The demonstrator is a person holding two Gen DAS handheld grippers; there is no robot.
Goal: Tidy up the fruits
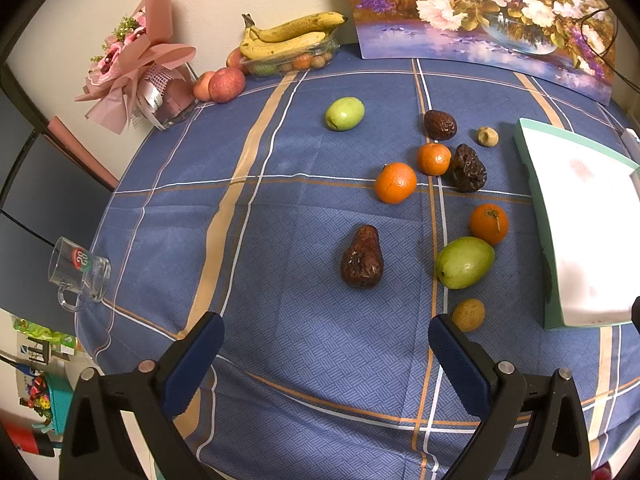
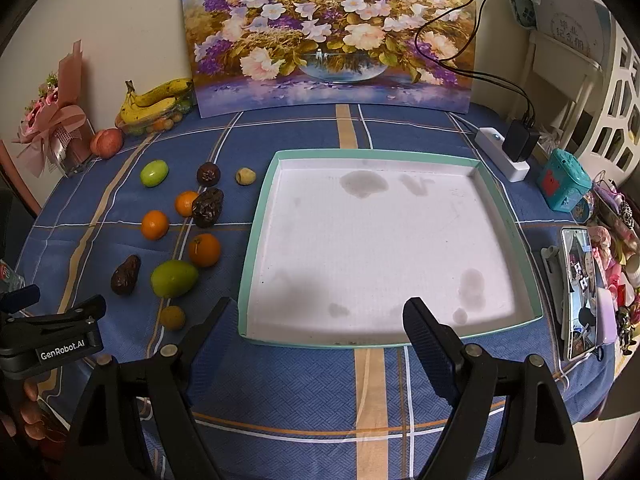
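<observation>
Blue plaid cloth covers the table (image 2: pixel 368 396), and nothing in either view suggests the sorting has begun: the mint-rimmed white tray (image 2: pixel 256 240) in the centre of the right wrist view holds no fruit, only faint stains. Every loose piece lies on the cloth left of the tray there, among them three oranges (image 2: pixel 204 249), two green fruits (image 2: pixel 174 278), dark wrinkled fruits (image 2: pixel 125 275) and small tan ones (image 2: pixel 245 176). Both tools hang above the cloth with nothing between their pads: the left gripper (image 1: pixel 326 344) has its jaws spread wide at the bottom of its own view, near the closest dark fruit, and the right gripper (image 2: pixel 316 322) is equally agape over the tray's near rim. Only the left view shows a glass mug (image 1: pixel 80 274) at its left edge; only the right view shows the whole tray, a phone (image 2: pixel 580 292) at right, and a power strip (image 2: pixel 502 152)
</observation>
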